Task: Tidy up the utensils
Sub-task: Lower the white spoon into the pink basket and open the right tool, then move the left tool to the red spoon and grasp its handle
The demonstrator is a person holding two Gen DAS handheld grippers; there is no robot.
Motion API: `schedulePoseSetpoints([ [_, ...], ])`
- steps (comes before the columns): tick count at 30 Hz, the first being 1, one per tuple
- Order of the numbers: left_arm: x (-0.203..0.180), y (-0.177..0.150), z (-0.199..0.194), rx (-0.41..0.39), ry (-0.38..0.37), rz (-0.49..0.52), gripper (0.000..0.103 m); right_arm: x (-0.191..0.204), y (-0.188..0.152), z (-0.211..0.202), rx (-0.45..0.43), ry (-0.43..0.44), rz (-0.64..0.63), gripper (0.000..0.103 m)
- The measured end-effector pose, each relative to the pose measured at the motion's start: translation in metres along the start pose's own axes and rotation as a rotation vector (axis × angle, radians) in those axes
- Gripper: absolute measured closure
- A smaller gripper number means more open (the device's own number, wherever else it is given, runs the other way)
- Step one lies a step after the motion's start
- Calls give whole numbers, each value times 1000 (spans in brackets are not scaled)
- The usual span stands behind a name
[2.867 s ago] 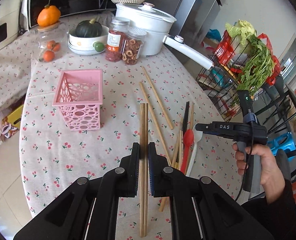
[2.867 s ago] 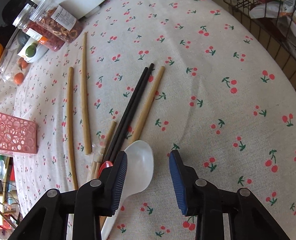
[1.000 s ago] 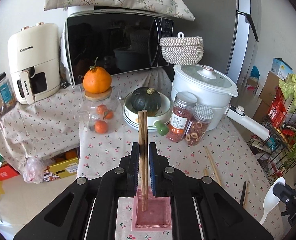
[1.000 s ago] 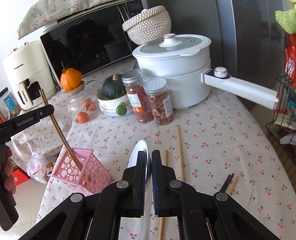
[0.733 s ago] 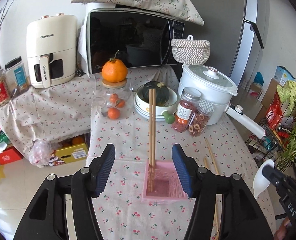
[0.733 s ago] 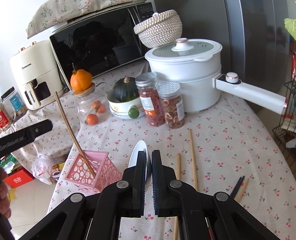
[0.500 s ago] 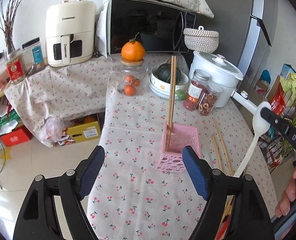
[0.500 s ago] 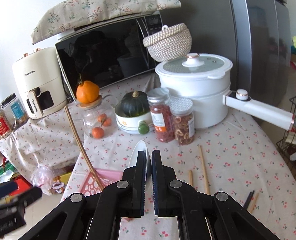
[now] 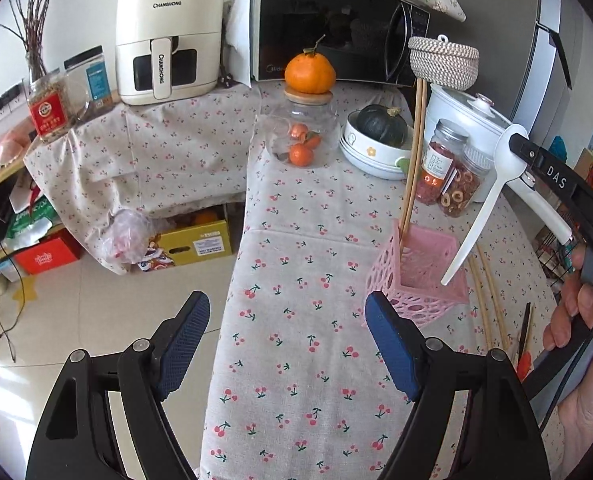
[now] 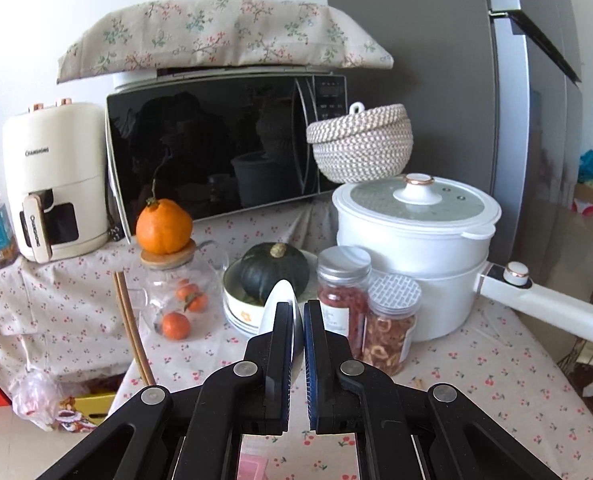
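Note:
A pink perforated basket (image 9: 428, 280) stands on the cherry-print table and holds a pair of wooden chopsticks (image 9: 412, 160) leaning upright; they also show in the right wrist view (image 10: 130, 328). My left gripper (image 9: 286, 342) is open and empty, low and to the left of the basket. My right gripper (image 10: 298, 312) is shut on the bowl of a white spoon (image 10: 280, 300). In the left wrist view the spoon (image 9: 484, 204) hangs handle down, its tip just over the basket's opening. More chopsticks (image 9: 486, 300) lie on the table right of the basket.
Behind the basket stand two snack jars (image 9: 450, 176), a bowl with a dark squash (image 9: 380, 128), a glass jar of oranges (image 9: 302, 136) and a white pot (image 10: 412, 248) with a long handle. A microwave (image 10: 224, 144) and air fryer (image 9: 166, 36) stand further back. The table edge drops to floor at left.
My left gripper let go of the wooden chopsticks in the basket, opened wide and drew back to the left. My right gripper carried the white spoon over the basket.

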State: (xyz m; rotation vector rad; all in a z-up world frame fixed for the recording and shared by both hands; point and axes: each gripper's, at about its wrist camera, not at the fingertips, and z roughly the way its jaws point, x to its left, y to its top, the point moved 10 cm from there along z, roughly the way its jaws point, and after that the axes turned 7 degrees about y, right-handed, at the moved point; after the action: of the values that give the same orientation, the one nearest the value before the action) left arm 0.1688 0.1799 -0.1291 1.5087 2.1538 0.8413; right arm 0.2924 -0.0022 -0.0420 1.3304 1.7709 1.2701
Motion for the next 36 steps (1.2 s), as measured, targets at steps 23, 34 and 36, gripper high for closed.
schedulePoseSetpoints([
  [23,-42,-17,-8,53,-68,89,21,-43,-27,-35,223,36,104,46],
  [34,-105,-58,-18,182,-158,203,18,-107,-85,-98,424,-41,145,22],
  [36,-117,-69,-19,215,-183,226,18,-121,-97,-105,452,-62,166,21],
])
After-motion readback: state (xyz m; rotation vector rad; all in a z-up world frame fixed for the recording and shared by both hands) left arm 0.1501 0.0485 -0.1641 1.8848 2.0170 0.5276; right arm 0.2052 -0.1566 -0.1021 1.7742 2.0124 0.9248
